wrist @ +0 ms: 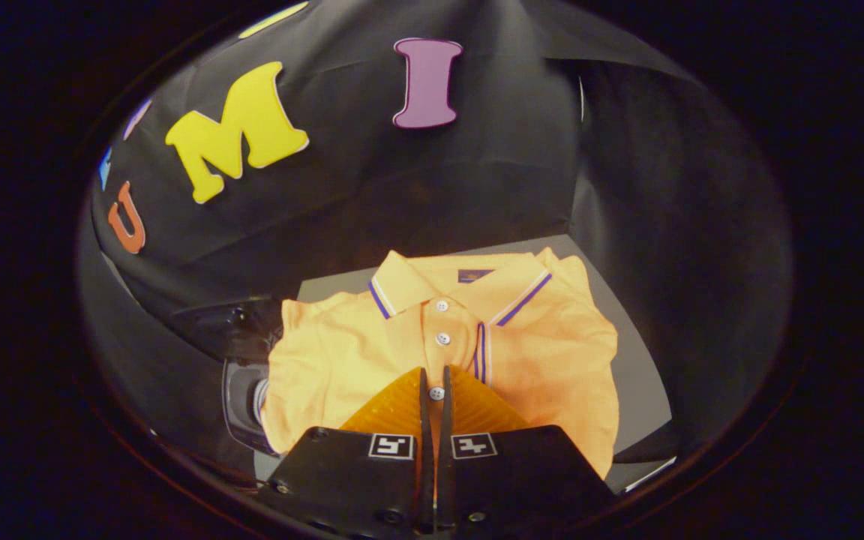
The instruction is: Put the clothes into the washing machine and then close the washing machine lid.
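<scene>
Your gripper (434, 390) has its fingers nearly together, gripping nothing, poised over the folded orange cotton polo shirt (544, 352) on the grey surface (646, 390). You appear to be at the pick-up step; next, spread the fingers and pinch the fabric.

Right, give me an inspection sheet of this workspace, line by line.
Surface: grey table top, partly bare past the shirt.
Job's things: orange polo shirt, folded, buttoned, collar away from the fingers; a dark machine part beside it, too unclear to identify.
Clutter: nothing seen.
Grippers: hand-held gripper over the shirt's button placket, fingers almost together with a narrow gap; whether they pinch fabric cannot be told.
Cables: nothing seen.
Surroundings: black cloth booth wall behind and beside the table.
</scene>
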A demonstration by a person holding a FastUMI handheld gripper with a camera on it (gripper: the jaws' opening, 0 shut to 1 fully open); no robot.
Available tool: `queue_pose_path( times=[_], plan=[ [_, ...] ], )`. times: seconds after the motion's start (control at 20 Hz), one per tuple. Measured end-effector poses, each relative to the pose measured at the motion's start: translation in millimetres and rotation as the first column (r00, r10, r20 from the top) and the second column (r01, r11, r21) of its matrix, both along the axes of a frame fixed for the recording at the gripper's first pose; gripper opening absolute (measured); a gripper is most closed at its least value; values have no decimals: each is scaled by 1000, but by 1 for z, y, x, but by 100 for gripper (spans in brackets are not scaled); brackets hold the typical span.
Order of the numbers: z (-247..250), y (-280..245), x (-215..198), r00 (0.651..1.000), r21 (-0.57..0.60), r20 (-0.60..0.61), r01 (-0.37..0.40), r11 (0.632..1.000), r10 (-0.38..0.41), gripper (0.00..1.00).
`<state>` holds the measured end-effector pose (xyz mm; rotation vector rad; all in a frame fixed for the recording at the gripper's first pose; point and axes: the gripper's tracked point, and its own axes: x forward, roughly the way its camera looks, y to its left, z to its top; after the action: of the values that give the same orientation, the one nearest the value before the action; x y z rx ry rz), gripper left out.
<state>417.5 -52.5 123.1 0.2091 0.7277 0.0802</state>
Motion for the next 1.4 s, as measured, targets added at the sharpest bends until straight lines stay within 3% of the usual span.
queue_pose_path(
  times=[0.5,1.4],
  plan=[
    [64,39,-25,995,-65,83,-51,997,57,5],
    [93,163,-28,968,-82,116,-215,973,224,5]
  ],
)
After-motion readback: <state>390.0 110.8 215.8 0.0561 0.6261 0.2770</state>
